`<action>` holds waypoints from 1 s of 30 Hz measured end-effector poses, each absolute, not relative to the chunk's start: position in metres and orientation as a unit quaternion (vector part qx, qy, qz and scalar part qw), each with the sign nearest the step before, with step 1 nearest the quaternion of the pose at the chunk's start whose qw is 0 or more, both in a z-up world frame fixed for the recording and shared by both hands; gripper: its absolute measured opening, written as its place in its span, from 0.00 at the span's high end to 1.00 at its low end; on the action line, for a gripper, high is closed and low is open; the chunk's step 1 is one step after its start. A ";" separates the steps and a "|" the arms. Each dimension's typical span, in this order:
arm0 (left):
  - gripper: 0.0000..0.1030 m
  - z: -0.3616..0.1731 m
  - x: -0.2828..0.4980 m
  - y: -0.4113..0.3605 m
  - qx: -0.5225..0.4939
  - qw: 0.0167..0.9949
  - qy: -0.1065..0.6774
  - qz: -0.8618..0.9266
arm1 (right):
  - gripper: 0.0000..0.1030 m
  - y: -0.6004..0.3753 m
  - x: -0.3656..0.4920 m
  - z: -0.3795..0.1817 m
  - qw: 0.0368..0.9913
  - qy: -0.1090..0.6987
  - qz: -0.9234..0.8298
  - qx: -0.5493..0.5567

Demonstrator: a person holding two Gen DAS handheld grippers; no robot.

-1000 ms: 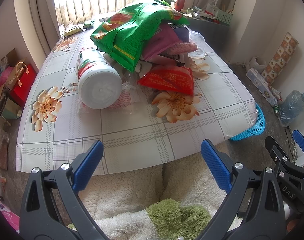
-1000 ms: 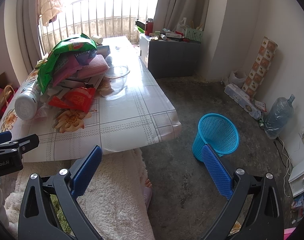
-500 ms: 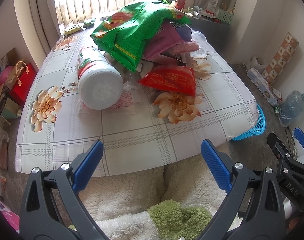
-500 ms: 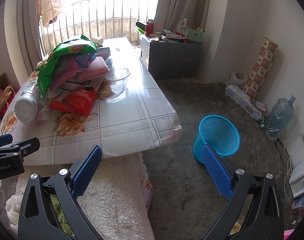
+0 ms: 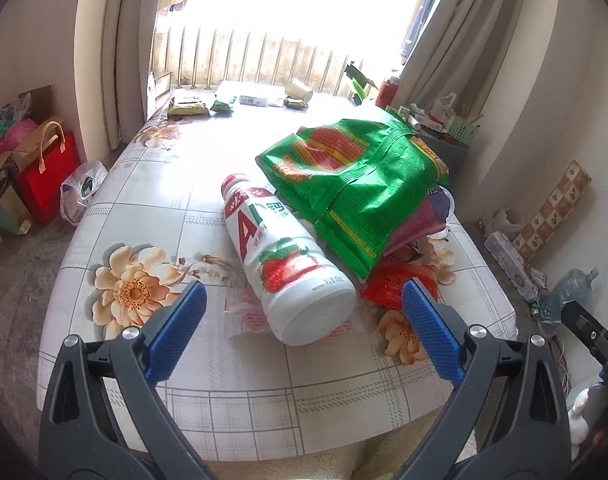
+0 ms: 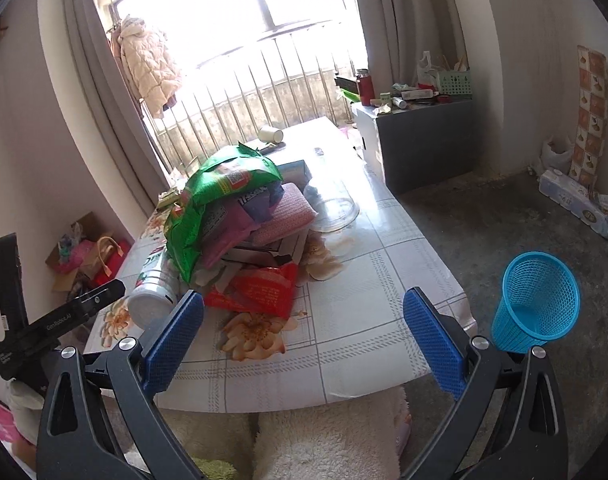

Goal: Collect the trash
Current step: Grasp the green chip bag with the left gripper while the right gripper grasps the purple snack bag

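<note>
White strawberry-print drink bottle [image 5: 288, 264] lies on its side on the surface, base toward the near edge. Big green foil bag [image 5: 355, 184] slumps over a heap of pink and purple packets [image 6: 260, 216], touching the bottle. Red wrapper [image 6: 264, 288] lies flat in front. Blue mesh bin [image 6: 535, 304] stands on the floor, well apart.

The right gripper [image 6: 304, 340] is hanging wide open over the table [image 6: 367, 320]. A green bag [image 6: 208, 196] is sitting on the trash pile, and a blue basket [image 6: 537, 300] is standing on the floor
</note>
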State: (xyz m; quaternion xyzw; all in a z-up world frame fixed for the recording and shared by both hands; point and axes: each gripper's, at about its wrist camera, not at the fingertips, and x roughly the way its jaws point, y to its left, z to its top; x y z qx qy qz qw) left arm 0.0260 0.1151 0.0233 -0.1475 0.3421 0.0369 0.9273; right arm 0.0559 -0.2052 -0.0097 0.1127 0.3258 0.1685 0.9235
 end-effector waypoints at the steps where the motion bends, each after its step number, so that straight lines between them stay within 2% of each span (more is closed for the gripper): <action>1: 0.08 0.026 0.030 0.118 -0.147 0.930 0.334 0.035 | 0.09 -0.200 0.064 -0.005 0.917 0.325 0.193 0.129; 7: 0.08 0.056 0.058 0.098 -0.048 0.955 0.294 -0.005 | 0.22 -0.179 0.118 0.002 0.879 0.331 0.269 0.214; 12: 0.08 0.068 0.086 0.050 0.081 0.955 0.280 -0.050 | 0.35 -0.188 0.168 -0.033 0.810 0.388 0.282 0.337; 14: 0.08 0.067 0.097 0.035 0.127 0.953 0.271 -0.051 | 0.38 -0.193 0.182 -0.050 0.779 0.404 0.285 0.385; 17: 0.09 0.060 0.116 0.018 0.182 0.946 0.266 -0.046 | 0.39 -0.196 0.193 -0.060 0.777 0.405 0.277 0.394; 23: 0.35 0.028 0.153 0.004 0.251 0.913 0.319 -0.036 | 0.39 -0.199 0.207 -0.077 0.758 0.419 0.286 0.409; 25: 0.52 0.020 0.158 0.007 0.249 0.907 0.337 -0.037 | 0.39 -0.200 0.209 -0.085 0.743 0.426 0.298 0.421; 27: 0.59 0.018 0.159 0.012 0.235 0.908 0.345 -0.043 | 0.39 -0.198 0.210 -0.093 0.728 0.432 0.308 0.434; 28: 0.67 0.020 0.156 0.015 0.229 0.911 0.340 -0.043 | 0.39 -0.196 0.211 -0.097 0.721 0.434 0.313 0.441; 30: 0.72 0.024 0.152 0.020 0.225 0.916 0.329 -0.040 | 0.39 -0.192 0.213 -0.104 0.704 0.437 0.325 0.455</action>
